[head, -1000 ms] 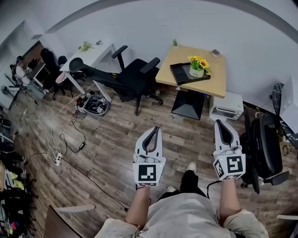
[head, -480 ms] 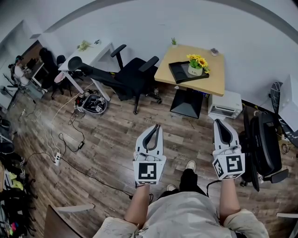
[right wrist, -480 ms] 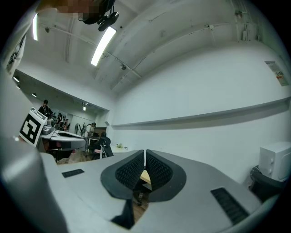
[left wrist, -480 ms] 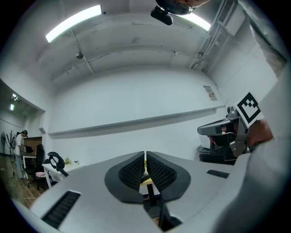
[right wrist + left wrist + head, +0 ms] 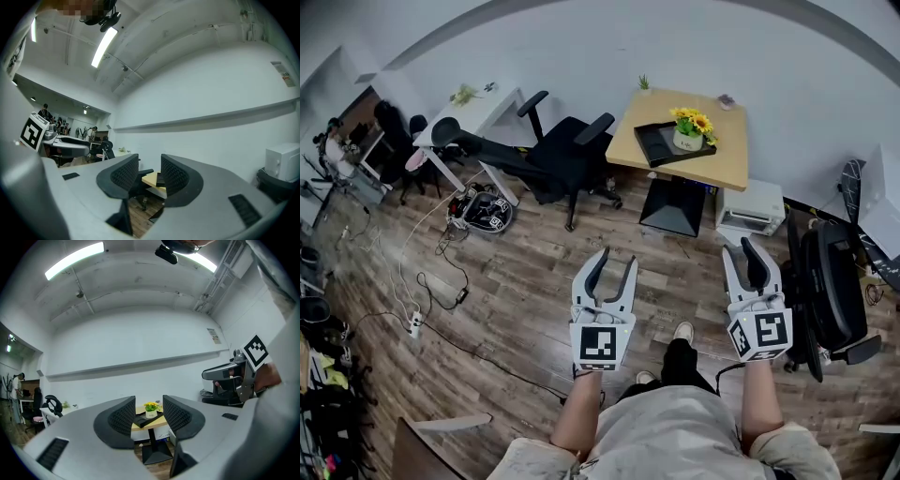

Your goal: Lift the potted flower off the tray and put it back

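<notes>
Left claw (image 5: 617,255) and right claw (image 5: 739,247) just sprung open, empty; potted flower (image 5: 689,127) on tray (image 5: 652,145), distant table (image 5: 712,167), office chair (image 5: 567,150) alongside

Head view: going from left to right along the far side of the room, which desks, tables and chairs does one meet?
white desk → black office chair → wooden table → second black chair
</notes>
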Demonstrator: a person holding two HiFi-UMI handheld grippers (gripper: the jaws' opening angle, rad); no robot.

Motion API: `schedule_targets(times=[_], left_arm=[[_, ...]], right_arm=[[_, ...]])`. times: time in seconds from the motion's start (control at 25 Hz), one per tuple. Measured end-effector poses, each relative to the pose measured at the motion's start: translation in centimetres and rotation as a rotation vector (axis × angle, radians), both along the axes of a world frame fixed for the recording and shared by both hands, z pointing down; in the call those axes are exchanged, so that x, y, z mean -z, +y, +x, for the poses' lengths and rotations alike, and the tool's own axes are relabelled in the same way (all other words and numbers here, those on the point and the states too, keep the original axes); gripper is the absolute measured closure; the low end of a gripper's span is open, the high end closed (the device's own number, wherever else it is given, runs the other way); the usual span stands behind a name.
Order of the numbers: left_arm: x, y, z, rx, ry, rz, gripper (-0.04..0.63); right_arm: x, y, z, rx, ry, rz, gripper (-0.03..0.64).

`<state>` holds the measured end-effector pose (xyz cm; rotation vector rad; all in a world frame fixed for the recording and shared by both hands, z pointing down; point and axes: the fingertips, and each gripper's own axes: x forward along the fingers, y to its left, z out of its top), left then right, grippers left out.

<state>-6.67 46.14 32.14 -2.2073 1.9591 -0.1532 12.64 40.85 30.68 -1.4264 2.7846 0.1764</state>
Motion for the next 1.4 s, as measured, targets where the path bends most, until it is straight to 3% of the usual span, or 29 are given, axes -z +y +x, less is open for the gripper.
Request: schedule_targets(times=[0.2,0.84,1.4], left_arm=[[-0.3,-0.1,-0.1,-0.009,0.05,-0.01,0.387],[-2.3,-2.7,0.7,-0.042,0.054,-0.06,0.387],[-4.9,-8.4,1.1,-0.055,0.068,-0.145,0.387]], right_arm=[[-0.2,-0.1,0.1,-0.002,-0.012,0.0,0.402],[-2.1,-2.2,0.3,-0.002,-0.002,-0.053,0.402],[-4.3,-8.2,0.2,0.001,0.014,-0.115,0.402]])
